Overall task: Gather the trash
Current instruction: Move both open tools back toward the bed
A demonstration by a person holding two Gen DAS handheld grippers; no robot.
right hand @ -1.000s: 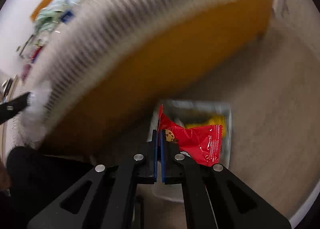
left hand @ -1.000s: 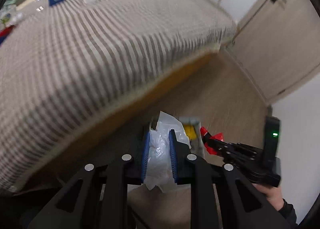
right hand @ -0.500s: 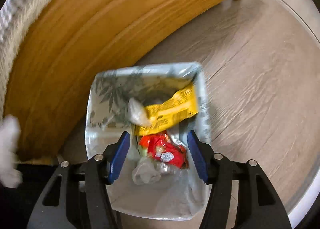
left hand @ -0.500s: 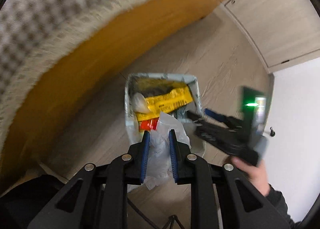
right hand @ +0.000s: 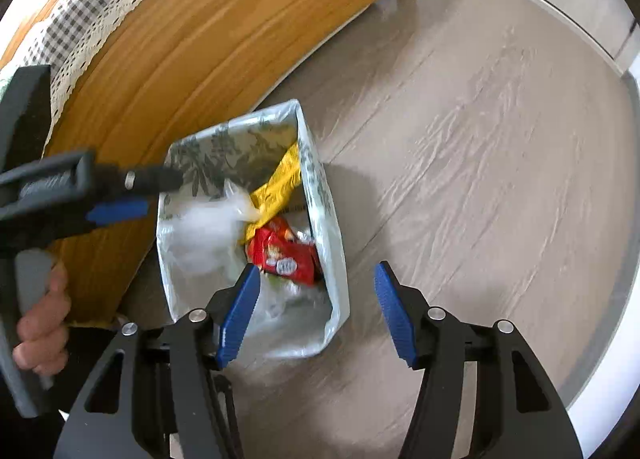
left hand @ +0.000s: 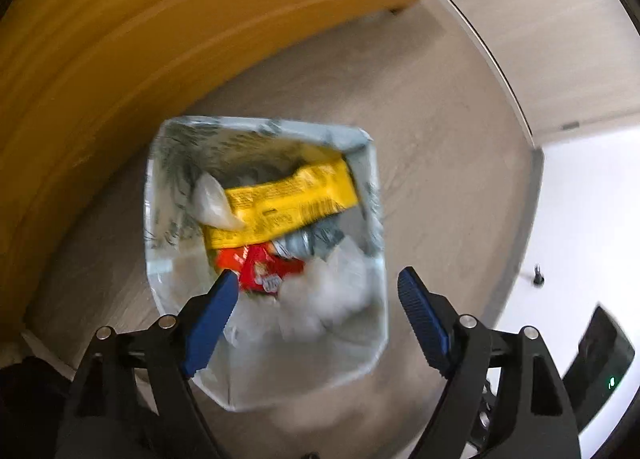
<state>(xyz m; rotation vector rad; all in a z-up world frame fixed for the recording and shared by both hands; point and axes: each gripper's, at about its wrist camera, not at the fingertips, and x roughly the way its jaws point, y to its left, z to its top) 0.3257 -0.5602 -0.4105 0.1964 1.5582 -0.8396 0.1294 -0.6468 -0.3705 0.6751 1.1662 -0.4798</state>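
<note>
A rectangular bin (left hand: 262,127) lined with leaf-printed plastic stands on the grey wood-grain floor (right hand: 460,147), just beside a honey-coloured wooden bed frame (right hand: 208,43). Inside lie a glossy yellow wrapper (left hand: 288,199), a crinkled red wrapper (left hand: 264,269) and a blurred clump of clear white plastic (left hand: 332,287). The left gripper (left hand: 316,307) hangs over the bin, its blue ribbed jaws just opened wide and empty, the plastic below them. The right gripper (right hand: 316,299) also gapes empty, over the bin's near right edge

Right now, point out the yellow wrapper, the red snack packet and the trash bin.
yellow wrapper (left hand: 288,205), left wrist view, middle of its printed face
red snack packet (right hand: 286,255), right wrist view, its middle
trash bin (right hand: 324,195), right wrist view, right wall
</note>
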